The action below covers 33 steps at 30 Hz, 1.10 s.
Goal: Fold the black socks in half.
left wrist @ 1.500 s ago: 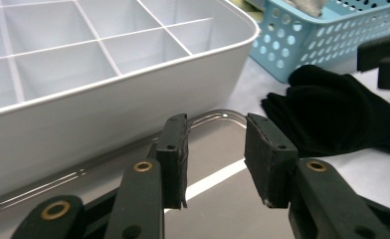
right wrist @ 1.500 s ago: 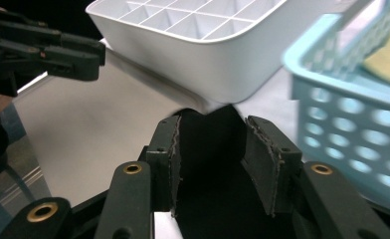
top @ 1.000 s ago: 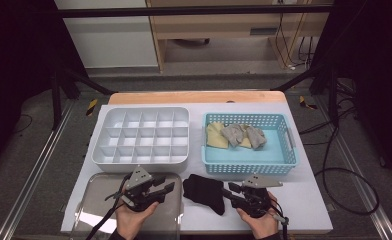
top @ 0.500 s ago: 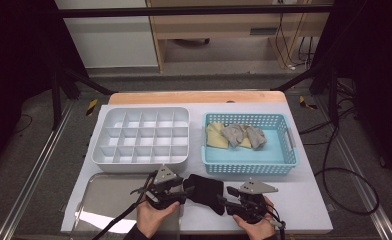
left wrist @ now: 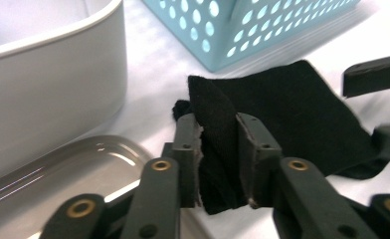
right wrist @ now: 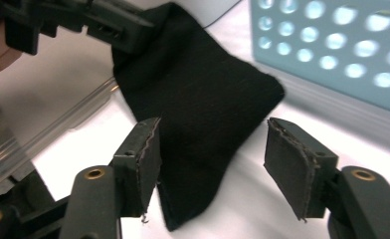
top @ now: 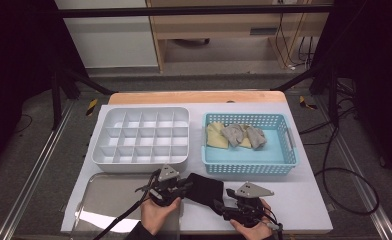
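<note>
- The left tool (left wrist: 218,149) lies low over the white worktop (top: 304,200), its jaws just closed onto a raised fold of the flat black fabric sock (left wrist: 292,109).
- The right tool (right wrist: 208,159) has just opened; its jaws straddle the sock's other end without pressing.
- The sock lies limp between both tools.
- A perforated light-blue plastic basket (top: 249,162) stands just beyond them.

A: Where is the tray (top: 141,134)?
B: At the back left of the table (top: 304,192). The basket (top: 248,157) stands to its right, with cloths (top: 235,135) in it.

A: And in front?
B: The pan (top: 99,195) lies at front left. The sock (top: 204,187) lies right of it, before the basket.
</note>
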Tool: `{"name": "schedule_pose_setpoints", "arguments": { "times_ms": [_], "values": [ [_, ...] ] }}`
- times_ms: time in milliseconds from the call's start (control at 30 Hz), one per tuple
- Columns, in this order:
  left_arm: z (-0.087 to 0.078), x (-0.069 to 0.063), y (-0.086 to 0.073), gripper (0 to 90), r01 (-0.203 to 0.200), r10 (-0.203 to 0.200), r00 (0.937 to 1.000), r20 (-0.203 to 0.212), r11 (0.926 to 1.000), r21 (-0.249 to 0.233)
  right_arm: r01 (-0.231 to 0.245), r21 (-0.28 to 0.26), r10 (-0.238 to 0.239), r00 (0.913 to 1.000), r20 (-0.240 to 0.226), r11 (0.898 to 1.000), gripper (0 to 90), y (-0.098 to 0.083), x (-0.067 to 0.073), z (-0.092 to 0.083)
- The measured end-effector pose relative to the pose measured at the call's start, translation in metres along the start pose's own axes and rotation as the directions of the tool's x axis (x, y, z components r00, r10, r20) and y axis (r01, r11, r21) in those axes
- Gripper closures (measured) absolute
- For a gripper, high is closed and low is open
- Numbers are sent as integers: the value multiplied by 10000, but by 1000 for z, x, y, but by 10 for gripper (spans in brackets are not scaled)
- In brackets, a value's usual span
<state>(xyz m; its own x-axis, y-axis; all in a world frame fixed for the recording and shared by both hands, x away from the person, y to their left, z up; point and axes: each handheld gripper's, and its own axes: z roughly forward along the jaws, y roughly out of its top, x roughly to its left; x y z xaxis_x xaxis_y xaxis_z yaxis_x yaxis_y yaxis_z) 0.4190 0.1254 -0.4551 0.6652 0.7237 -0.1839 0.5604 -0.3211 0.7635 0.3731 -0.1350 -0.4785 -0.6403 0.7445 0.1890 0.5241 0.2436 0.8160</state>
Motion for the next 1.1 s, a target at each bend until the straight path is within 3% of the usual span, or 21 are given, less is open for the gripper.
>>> {"name": "schedule_pose_setpoints", "arguments": {
  "times_ms": [100,200,300,433,600,700,800,967,1100],
  "values": [
    [-3,-3,3,785,-29,41,9992,391,9995,-309,152,237,-151,9999,-44,9996,376,-2,3,5],
    [-4,-6,5,791,-103,132,9984,541,9985,-541,88,393,-92,9999,84,9992,444,-5,-1,4],
    [1,-4,5,791,-3,33,9977,676,9990,-438,56,513,-74,9993,368,9987,497,-7,-5,-2],
    [12,-1,-1,784,37,-41,9982,600,10000,69,-182,738,140,9983,568,9971,512,-9,-11,-8],
    [12,-3,-2,779,-119,112,9985,529,9998,137,-85,28,84,9994,346,10000,566,0,-10,-14],
    [11,-4,-2,771,-156,148,9987,485,9997,169,85,-317,-79,9998,179,9995,665,8,-8,-11],
    [10,-6,-3,769,-172,160,9982,579,9997,201,23,-538,-44,9992,-391,9986,781,15,-7,1],
    [4,-7,-5,779,-73,55,9977,680,9997,254,367,280,-355,9985,-428,9989,896,10,-6,14],
    [7,-6,-7,773,-64,46,9992,394,9989,475,423,551,-402,9984,-390,9976,900,2,-10,13]
  ]
}}
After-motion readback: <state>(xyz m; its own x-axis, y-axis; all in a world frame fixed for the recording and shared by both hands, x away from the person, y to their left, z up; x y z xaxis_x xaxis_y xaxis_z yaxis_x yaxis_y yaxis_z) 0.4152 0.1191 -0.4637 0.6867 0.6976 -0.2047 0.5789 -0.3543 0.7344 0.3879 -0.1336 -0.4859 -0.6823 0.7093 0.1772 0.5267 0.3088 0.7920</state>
